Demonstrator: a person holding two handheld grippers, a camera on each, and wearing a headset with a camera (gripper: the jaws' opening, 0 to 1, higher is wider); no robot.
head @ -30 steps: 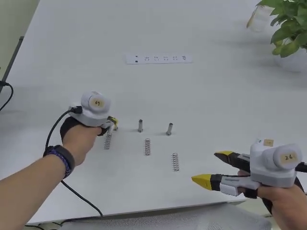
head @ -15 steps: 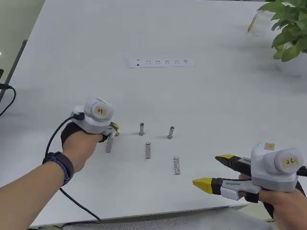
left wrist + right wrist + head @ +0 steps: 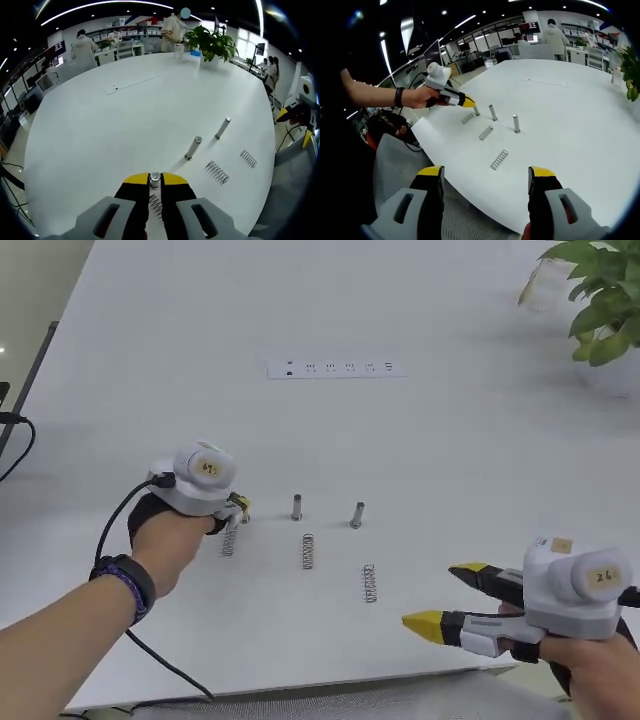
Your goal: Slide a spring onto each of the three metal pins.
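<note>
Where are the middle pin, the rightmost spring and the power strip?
middle pin [image 3: 297,507]: head view, mid-shaft.
rightmost spring [image 3: 370,583]: head view, middle coils.
power strip [image 3: 336,369]: head view, centre of top face.

Left claw [image 3: 238,506] and right claw [image 3: 428,593] of the person: each has a rounded white housing capped by a round tan sticker with a handwritten number, the right one reading 26. Each carries two black jaws ending in yellow tips, mounted on pale grey carriers with dark oblong slots. A thin black cable [image 3: 170,668] leaves the left housing, the left hand [image 3: 170,537] wears a black glove or strap, and its wrist carries a dark band [image 3: 125,568] with a purplish edge above an unsleeved forearm.
</note>
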